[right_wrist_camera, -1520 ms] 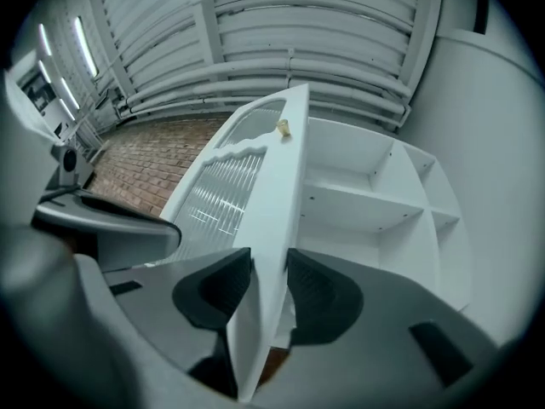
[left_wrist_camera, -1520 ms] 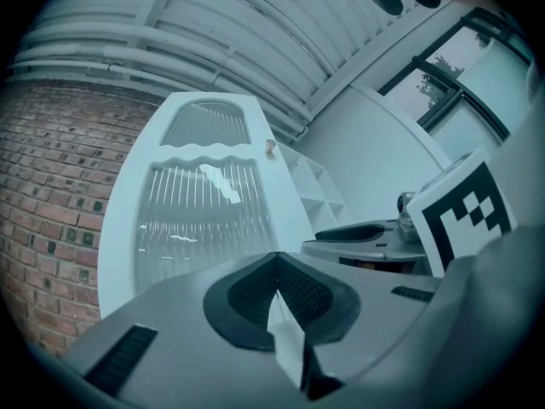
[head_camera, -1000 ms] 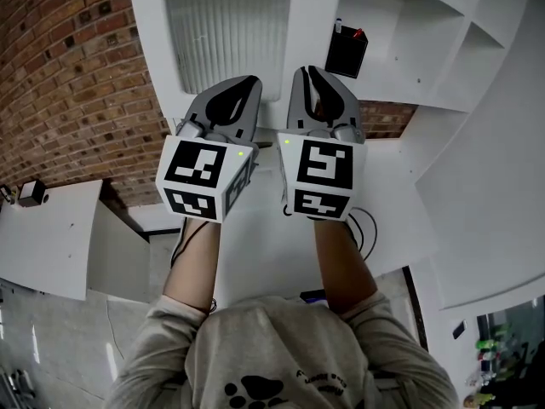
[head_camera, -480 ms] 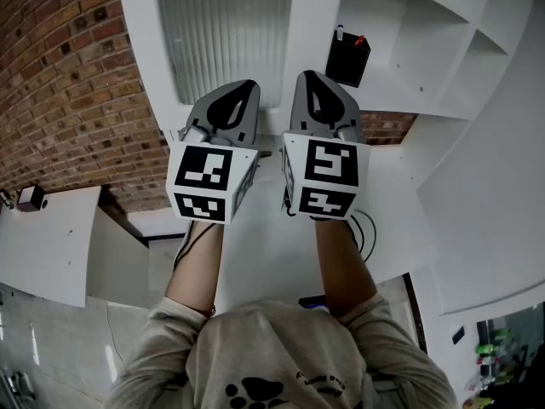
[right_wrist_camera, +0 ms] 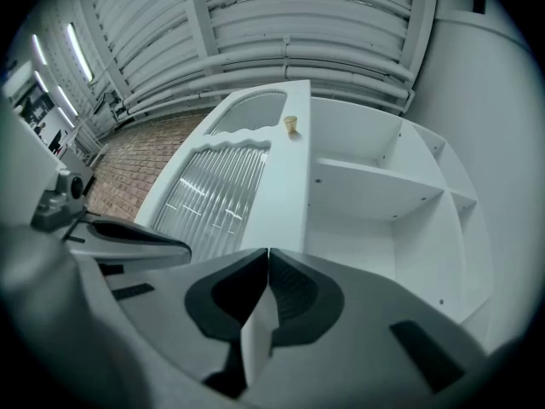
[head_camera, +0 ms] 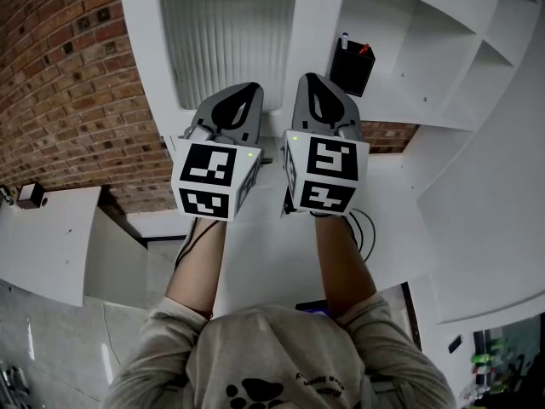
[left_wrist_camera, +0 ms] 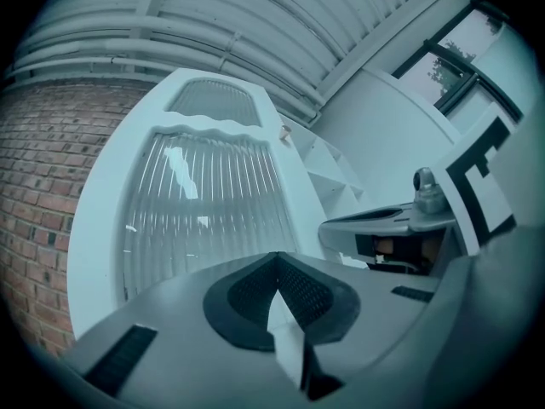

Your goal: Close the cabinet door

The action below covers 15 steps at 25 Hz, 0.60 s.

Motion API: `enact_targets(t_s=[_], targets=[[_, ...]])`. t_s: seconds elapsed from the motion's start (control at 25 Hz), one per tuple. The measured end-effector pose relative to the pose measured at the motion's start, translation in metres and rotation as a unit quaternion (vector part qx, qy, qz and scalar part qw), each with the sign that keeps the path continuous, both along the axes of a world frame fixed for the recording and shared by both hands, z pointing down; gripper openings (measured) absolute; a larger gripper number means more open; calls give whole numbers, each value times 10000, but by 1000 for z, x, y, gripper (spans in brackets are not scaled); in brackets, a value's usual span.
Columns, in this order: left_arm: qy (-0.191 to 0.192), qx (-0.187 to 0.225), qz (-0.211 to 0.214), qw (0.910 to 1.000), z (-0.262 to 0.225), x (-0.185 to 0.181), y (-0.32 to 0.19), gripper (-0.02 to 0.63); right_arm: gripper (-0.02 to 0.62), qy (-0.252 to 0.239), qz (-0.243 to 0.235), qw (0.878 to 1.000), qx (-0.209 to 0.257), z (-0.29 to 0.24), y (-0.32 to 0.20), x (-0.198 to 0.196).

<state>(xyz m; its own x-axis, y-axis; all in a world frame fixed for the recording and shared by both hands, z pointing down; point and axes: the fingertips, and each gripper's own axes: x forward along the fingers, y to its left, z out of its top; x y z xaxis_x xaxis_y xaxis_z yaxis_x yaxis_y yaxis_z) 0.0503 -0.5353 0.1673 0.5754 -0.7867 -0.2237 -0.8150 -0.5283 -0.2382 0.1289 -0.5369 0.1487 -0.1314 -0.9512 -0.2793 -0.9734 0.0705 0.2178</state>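
Writing: small print under a paw print on the person's grey sweatshirt (head_camera: 281,365), too small to read; each marker cube (head_camera: 215,180) carries black-and-white square patterns.
Cabinet door (head_camera: 226,32): white frame around a ribbed glass panel with a wavy top edge, straight ahead of both grippers; possibly ajar, the angle is unclear.
Knob (right_wrist_camera: 290,124): small, tan, at the door's upper right corner.
Shelves (head_camera: 409,49): white open compartments, cut off at the right.
Pen holder (head_camera: 352,68): black box at a shelf's left edge.
Left gripper (left_wrist_camera: 274,258): clenched, nothing between the ridged pads.
Right gripper (right_wrist_camera: 267,254): clenched, empty.
Brick wall (head_camera: 77,83): rough red brick.
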Motion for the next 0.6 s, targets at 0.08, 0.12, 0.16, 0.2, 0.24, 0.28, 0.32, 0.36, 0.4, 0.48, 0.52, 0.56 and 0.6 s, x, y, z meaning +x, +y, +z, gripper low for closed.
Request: enact_targets(t_s=[0.08, 0.12, 0.16, 0.2, 0.24, 0.28, 0.32, 0.36, 0.4, 0.48, 0.52, 0.56, 0.6], targets=[[8, 7, -23, 10000, -2, 0, -3, 9, 21, -35, -34, 10000, -35, 0, -4, 0], [4, 12, -36, 10000, -3, 0, -4, 9, 21, -53, -54, 10000, -58, 0, -7, 1], [2, 14, -42, 10000, -3, 1, -6, 9, 21, -73, -75, 9999, -83, 0, -10, 2], [0, 13, -47, 10000, -4, 1, -7, 9, 21, -95, -93, 9999, -107, 0, -12, 2], [-4, 8, -51, 10000, -4, 2, -8, 9, 21, -115, -106, 9998, -128, 0, -14, 3], [-5, -2, -54, 10000, -3, 2, -10, 9, 21, -126, -111, 9998, -145, 0, -16, 3], [-4, -17, -57, 10000, -2, 3, -12, 9, 21, -129, -108, 9997, -157, 0, -19, 3], [-1, -35, -57, 10000, -2, 3, -15, 9, 21, -127, -102, 9997, -164, 0, -21, 2], [-1, -55, -57, 10000, -1, 4, -17, 9, 21, -126, -95, 9997, -166, 0, -23, 3], [3, -96, -56, 9999, 1, 6, -21, 9, 21, -124, -85, 9998, -161, 0, -26, 3], [15, -111, -53, 9999, 1, 7, -22, 9, 21, -119, -81, 9998, -159, 0, -27, 3], [32, -118, -50, 9999, 1, 8, -23, 9, 21, -112, -78, 9998, -159, 0, -29, 3], [48, -119, -50, 9999, 1, 9, -24, 9, 21, -107, -79, 9998, -162, 0, -31, 3]])
